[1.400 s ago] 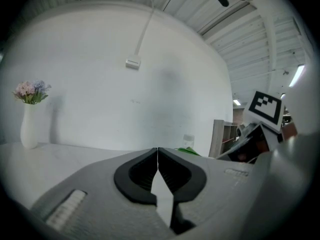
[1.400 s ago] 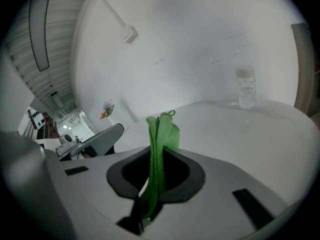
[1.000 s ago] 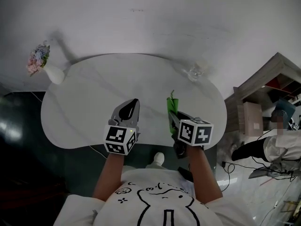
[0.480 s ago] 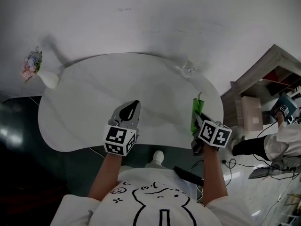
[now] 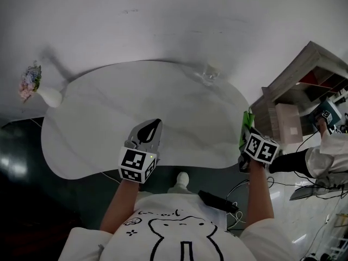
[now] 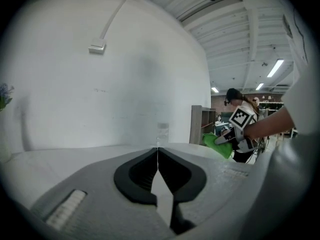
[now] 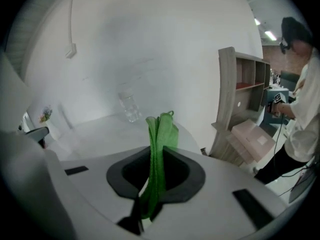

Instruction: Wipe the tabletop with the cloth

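Observation:
The white tabletop (image 5: 109, 113) fills the middle of the head view. A folded green cloth (image 5: 245, 128) stands upright in my right gripper (image 5: 246, 135), which is shut on it at the table's right edge. In the right gripper view the cloth (image 7: 160, 134) sticks up between the closed jaws, with the tabletop (image 7: 95, 131) beyond. My left gripper (image 5: 154, 124) hovers over the near middle of the table, shut and empty. Its own view shows the jaws of the left gripper (image 6: 158, 151) pressed together, and the green cloth (image 6: 219, 145) far off at the right.
A clear glass (image 5: 209, 75) stands at the table's far right side. A white vase of flowers (image 5: 33, 88) sits at the far left end. A wooden shelf unit (image 5: 304, 75) and a cardboard box (image 5: 286, 123) stand right of the table, with a person (image 5: 326, 159) beyond.
My right gripper has carried the green cloth rightward from the table's near middle to its right edge. The left gripper has stayed in place.

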Demonstrator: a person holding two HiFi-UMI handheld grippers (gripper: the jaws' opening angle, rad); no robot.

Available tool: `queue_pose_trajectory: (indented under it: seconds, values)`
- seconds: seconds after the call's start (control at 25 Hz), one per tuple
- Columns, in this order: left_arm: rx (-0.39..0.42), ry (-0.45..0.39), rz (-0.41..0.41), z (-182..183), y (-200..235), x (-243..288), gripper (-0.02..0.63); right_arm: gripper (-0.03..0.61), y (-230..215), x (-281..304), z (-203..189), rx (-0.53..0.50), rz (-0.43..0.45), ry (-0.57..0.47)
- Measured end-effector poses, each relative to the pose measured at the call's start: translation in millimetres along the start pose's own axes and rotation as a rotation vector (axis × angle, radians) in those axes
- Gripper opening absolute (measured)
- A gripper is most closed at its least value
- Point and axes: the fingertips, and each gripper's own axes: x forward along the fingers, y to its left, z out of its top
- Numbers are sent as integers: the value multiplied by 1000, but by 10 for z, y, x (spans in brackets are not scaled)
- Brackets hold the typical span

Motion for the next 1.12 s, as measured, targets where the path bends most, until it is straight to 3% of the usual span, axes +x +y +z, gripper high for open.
queue_pose_trajectory:
  seconds: [0.28, 0.64, 0.84, 1.0, 1.12]
  values:
    - [-9, 15, -9, -47, -66, 12, 18, 43, -461, 98, 86, -132, -158, 37]
    - [-6, 30, 16, -84, 18, -11, 18, 43, -673, 446, -127, -328, -318, 184]
    - [-23, 36, 45, -102, 100, -35, 18, 43, -563, 510, -203, -199, -295, 253]
    - [-42, 39, 64, -96, 135, -8, 18, 43, -381, 575, -195, -209, -253, 286]
    - [-48, 46, 67, -94, 136, 24, 18, 43, -272, 616, -197, -149, -231, 277]
